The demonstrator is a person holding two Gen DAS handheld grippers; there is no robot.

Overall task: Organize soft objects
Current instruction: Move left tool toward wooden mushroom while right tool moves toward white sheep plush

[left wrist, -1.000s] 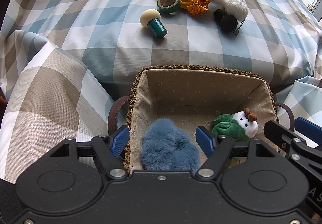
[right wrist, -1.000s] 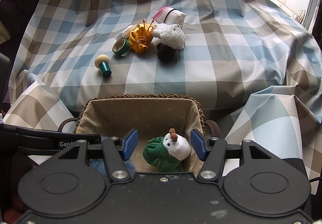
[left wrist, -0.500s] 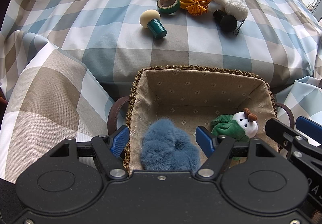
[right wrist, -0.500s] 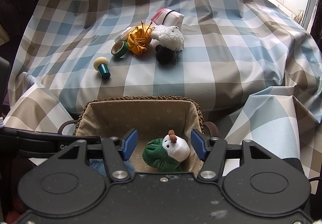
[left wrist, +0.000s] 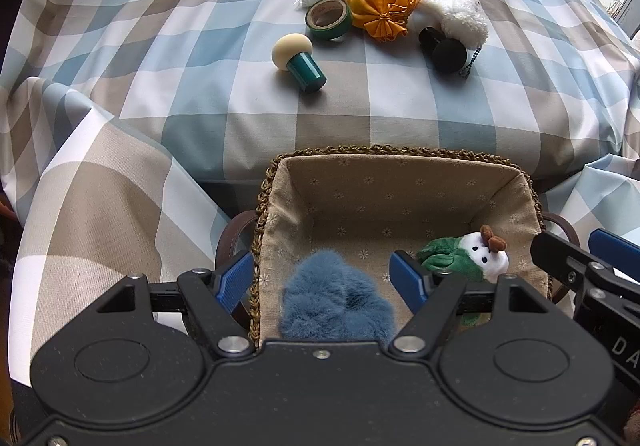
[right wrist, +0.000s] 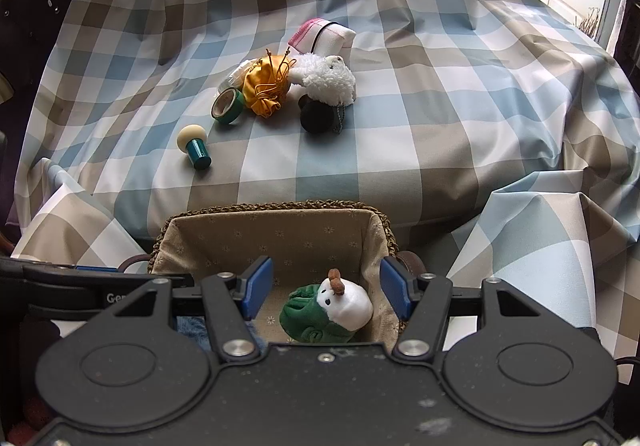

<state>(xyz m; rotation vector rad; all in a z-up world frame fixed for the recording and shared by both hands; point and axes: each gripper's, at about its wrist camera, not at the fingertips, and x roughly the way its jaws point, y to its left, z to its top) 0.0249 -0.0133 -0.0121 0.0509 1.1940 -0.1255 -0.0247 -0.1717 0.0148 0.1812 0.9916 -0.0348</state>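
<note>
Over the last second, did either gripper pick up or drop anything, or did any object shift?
Nothing visibly changed. The left gripper and right gripper hang open over the basket, with the blue fluffy toy and green-and-white plush lying inside as before.

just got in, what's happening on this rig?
Soft-toy sorting, partway done. A person holds both grippers over the basket. The left gripper stands open above the blue fluffy toy, the right gripper open above the green-and-white plush; both toys lie in the basket, released. The white plush and orange pouch are on the checked cloth.
</note>
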